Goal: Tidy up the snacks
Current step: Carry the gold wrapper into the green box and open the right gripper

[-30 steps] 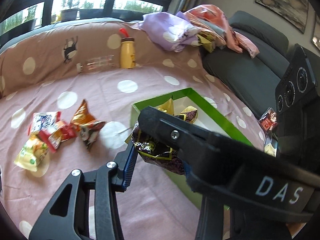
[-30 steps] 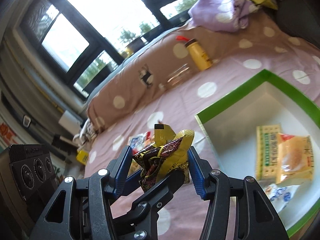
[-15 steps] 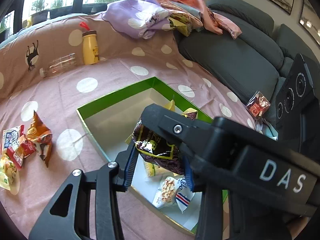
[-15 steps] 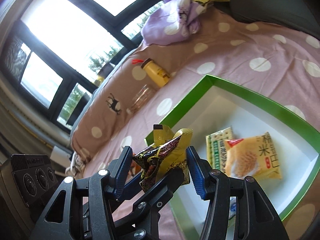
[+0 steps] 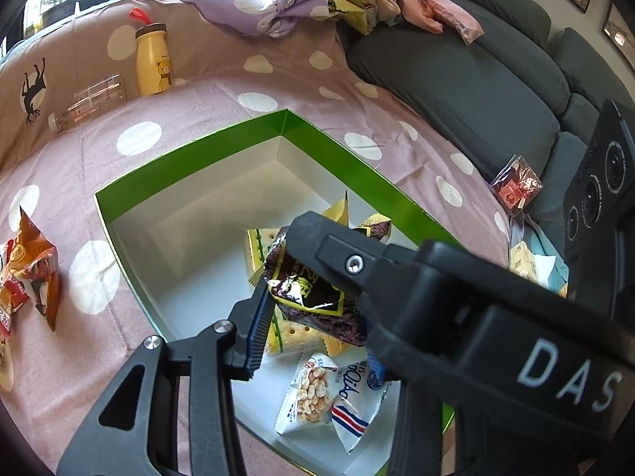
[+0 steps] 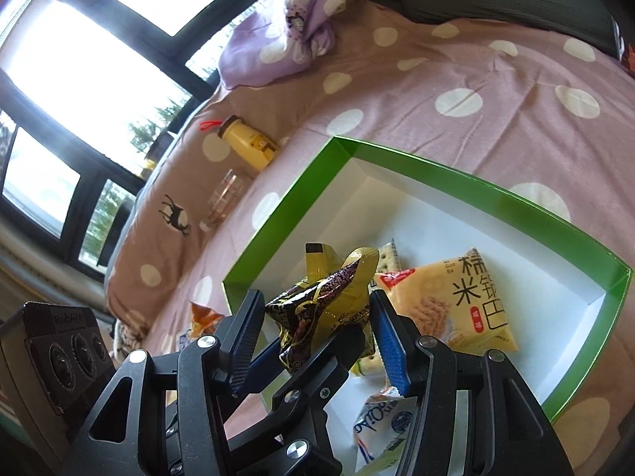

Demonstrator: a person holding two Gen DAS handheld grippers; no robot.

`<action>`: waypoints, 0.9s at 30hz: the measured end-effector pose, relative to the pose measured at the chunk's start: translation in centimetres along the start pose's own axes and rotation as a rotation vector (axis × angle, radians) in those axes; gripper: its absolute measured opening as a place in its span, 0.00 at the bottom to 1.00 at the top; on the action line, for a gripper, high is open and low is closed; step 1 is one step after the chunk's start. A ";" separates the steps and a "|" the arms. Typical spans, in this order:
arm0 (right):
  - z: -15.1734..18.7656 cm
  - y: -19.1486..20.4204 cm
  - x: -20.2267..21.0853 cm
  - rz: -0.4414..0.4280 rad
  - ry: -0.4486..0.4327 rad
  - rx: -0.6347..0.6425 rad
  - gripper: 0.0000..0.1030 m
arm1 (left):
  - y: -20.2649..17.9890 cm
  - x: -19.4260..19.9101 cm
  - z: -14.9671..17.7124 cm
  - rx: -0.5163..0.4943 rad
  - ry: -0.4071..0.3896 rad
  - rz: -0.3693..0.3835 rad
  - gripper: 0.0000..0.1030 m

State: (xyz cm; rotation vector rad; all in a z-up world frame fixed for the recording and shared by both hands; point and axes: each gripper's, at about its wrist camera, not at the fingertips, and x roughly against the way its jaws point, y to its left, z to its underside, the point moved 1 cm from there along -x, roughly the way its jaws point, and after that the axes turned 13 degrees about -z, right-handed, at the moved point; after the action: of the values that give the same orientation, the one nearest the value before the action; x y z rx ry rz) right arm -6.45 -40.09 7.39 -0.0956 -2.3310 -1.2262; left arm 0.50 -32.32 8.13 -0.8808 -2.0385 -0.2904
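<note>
Left wrist view: the dark purple snack packet [image 5: 313, 297], pinched by both the left hand-held gripper [image 5: 313, 309] and the right hand-held gripper [image 6: 317, 317], has been carried from over the bedspread [image 5: 198, 91] to above the green box [image 5: 190, 162], near its front corner; release is judged next.

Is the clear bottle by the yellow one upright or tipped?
Tipped. The clear bottle lies on its side on the spotted cover, cap end toward the left, while the yellow bottle beside it stands upright.
</note>
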 end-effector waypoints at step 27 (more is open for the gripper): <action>-0.2 -3.0 -0.8 0.083 0.036 -0.133 0.56 | -0.2 -3.6 -0.4 -0.043 0.116 -0.032 0.40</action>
State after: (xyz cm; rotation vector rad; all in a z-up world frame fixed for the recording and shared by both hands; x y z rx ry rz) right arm -6.52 -41.92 4.82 -0.2121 -2.1908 -1.3291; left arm 1.90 -34.39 5.53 -0.8388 -1.9462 -0.3959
